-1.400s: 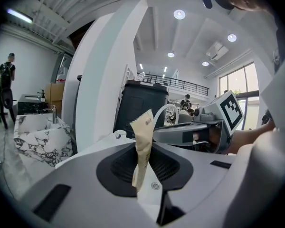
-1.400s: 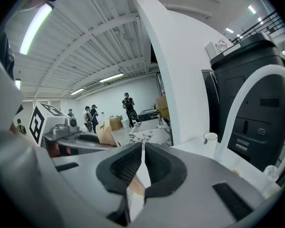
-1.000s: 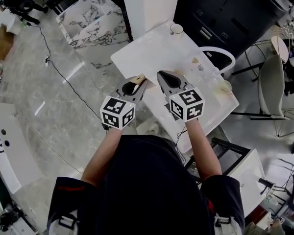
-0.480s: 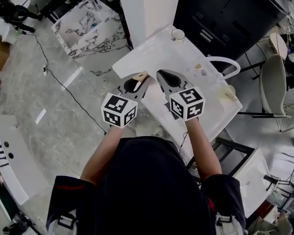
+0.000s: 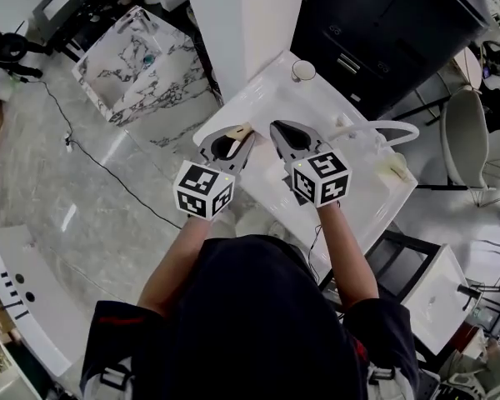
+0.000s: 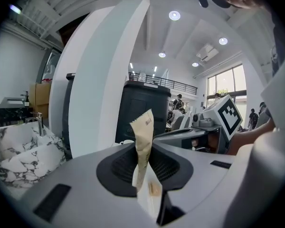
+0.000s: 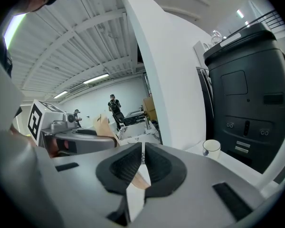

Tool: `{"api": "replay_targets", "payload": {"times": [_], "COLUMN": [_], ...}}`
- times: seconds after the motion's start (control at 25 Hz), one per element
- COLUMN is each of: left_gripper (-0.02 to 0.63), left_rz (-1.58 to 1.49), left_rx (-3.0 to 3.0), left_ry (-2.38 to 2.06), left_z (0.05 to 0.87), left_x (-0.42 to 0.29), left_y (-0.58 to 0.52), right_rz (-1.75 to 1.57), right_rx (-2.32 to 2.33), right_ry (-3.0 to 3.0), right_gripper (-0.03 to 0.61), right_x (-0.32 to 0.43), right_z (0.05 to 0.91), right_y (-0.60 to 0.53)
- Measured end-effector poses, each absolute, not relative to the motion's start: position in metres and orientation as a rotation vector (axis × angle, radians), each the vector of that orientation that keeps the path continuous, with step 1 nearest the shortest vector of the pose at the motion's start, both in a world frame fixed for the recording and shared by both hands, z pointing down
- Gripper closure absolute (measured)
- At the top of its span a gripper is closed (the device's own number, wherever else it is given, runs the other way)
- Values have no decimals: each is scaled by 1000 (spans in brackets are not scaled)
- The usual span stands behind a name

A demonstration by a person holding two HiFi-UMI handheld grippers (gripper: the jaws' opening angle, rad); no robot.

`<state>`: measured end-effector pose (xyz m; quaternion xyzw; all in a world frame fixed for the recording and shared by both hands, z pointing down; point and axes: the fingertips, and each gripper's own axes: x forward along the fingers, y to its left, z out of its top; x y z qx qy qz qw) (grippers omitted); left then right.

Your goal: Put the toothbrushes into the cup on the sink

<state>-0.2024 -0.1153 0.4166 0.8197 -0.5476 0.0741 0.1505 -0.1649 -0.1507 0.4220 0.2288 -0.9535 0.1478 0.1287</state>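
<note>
The person is reaching both forearms forward, side by side, over the near edge of the white sink (image 5: pixel 258 98). Both grippers are pointing away from the body and tilting slightly downward, with the marker cubes (image 5: pixel 202 189) sitting uppermost near the wrists. The left gripper (image 5: pixel 232 140) is pinching a tan paper-wrapped toothbrush (image 6: pixel 143 141), which is standing upright between the jaws with its top poking above the pads. The right gripper (image 5: pixel 283 130), just right of it, is keeping its jaws pressed together. A thin tan strip (image 7: pixel 138 180) is showing in the slit behind the pads, and I cannot tell whether they are gripping it. The cup (image 5: pixel 301 71) is standing on the sink's far corner, well apart from both grippers.
</note>
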Motion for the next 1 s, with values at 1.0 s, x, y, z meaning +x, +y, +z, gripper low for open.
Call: {"api": "replay_targets", "payload": {"times": [1.0], "left_gripper": [537], "left_rz": [204], "left_rx": [2464], "left_ry": [-1337], "left_z": [426], "left_x": [-319], "left_y": [-158], "right_rz": [473], "right_rx": [973], "right_ry": [-2625], "right_gripper": [532], "right_x": [-253], "right_z": [431], "right_y": [-199]}}
